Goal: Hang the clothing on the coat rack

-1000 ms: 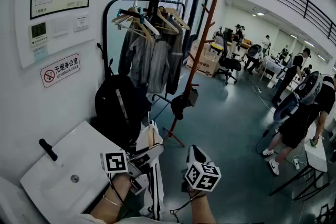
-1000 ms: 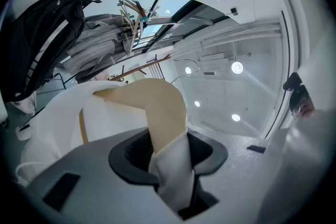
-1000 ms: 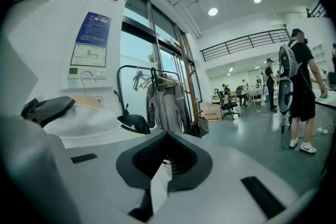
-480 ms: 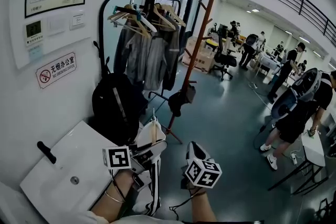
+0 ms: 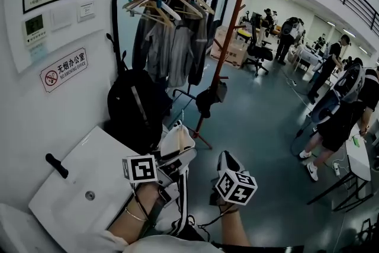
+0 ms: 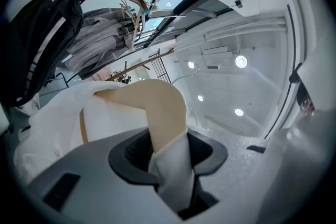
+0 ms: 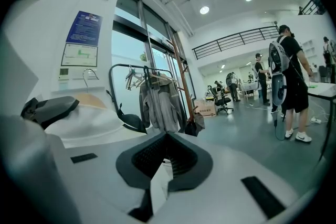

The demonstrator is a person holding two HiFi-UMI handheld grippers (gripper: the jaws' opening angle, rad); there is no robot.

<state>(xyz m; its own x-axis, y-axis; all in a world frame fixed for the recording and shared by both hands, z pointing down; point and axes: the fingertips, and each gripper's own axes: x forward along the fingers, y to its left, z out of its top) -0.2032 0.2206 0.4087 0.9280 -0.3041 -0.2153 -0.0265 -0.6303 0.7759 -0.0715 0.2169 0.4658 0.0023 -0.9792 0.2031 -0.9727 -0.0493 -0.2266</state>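
A white garment (image 5: 177, 140) with dark stripes hangs on a wooden hanger (image 6: 157, 105). My left gripper (image 5: 188, 156) is shut on the hanger's shoulder and the white cloth over it (image 6: 170, 165). The rest of the garment (image 5: 177, 201) drapes down below the jaws. My right gripper (image 5: 225, 157) is a little to the right, apart from the garment. Its jaws stand together (image 7: 165, 157), with a thin white sliver low between them that I cannot identify. Ahead stands a black clothes rail (image 5: 116, 21) with hangers and grey jackets (image 5: 169, 53). A wooden coat tree (image 5: 231, 21) is beside it.
A black backpack (image 5: 136, 109) hangs low on the rail, close to my left gripper. A white panel (image 5: 83, 186) lies at the lower left against the wall. A dark bag (image 5: 212, 98) hangs on the coat tree. Several people (image 5: 337, 121) and an office chair (image 5: 257, 56) are to the right.
Both grippers sit slightly higher and further right in the head view, and the rail looks a little nearer. The left grip on the hanger is unchanged.
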